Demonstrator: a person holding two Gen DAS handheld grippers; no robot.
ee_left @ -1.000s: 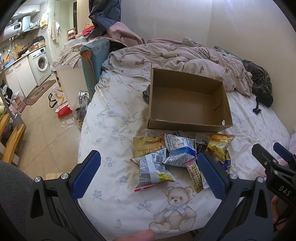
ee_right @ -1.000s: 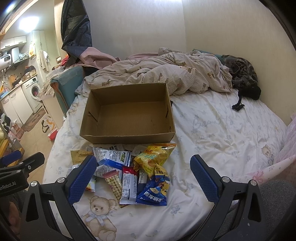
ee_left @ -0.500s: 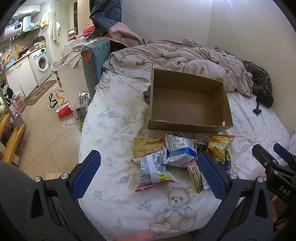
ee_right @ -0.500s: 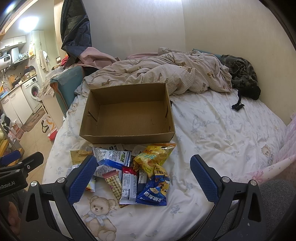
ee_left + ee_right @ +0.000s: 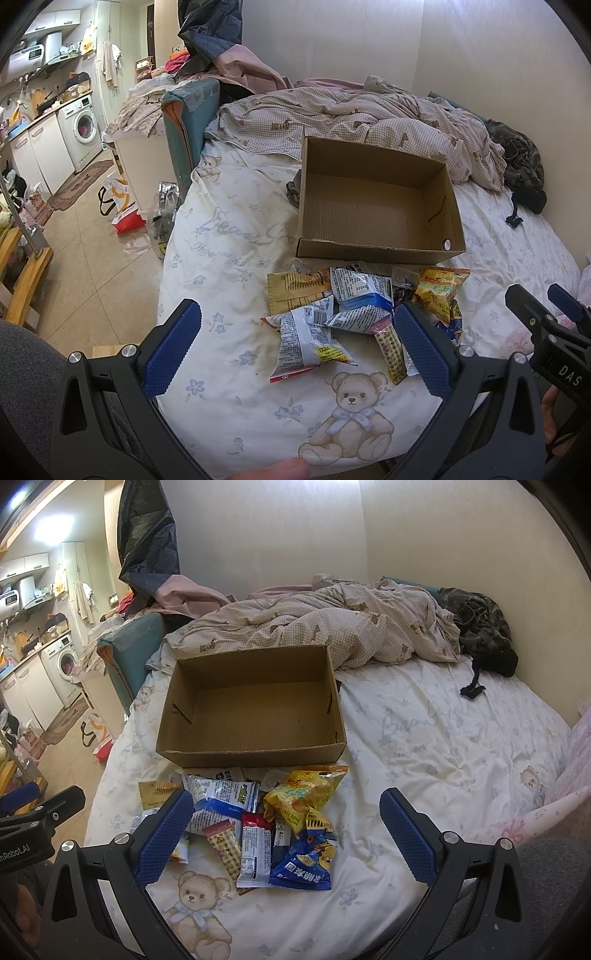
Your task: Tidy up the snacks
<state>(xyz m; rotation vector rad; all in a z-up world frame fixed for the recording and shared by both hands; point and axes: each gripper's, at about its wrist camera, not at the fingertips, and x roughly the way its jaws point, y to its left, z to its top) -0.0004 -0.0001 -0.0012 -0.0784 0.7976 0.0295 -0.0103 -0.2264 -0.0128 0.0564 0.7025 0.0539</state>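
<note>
An empty brown cardboard box (image 5: 373, 210) (image 5: 255, 709) sits open on the bed. Several snack packets lie in a pile (image 5: 354, 306) (image 5: 258, 819) just in front of it, among them a yellow chips bag (image 5: 299, 794), a blue bag (image 5: 306, 860) and a white-and-blue packet (image 5: 360, 291). My left gripper (image 5: 295, 347) is open and empty, hovering above the near left of the pile. My right gripper (image 5: 288, 838) is open and empty, above the near right of the pile.
The bed (image 5: 443, 738) has a white bear-print sheet and a rumpled checked duvet (image 5: 332, 627) behind the box. Dark clothing (image 5: 484, 635) lies at the far right by the wall. The bed's left edge drops to a tiled floor (image 5: 85, 273) with bags.
</note>
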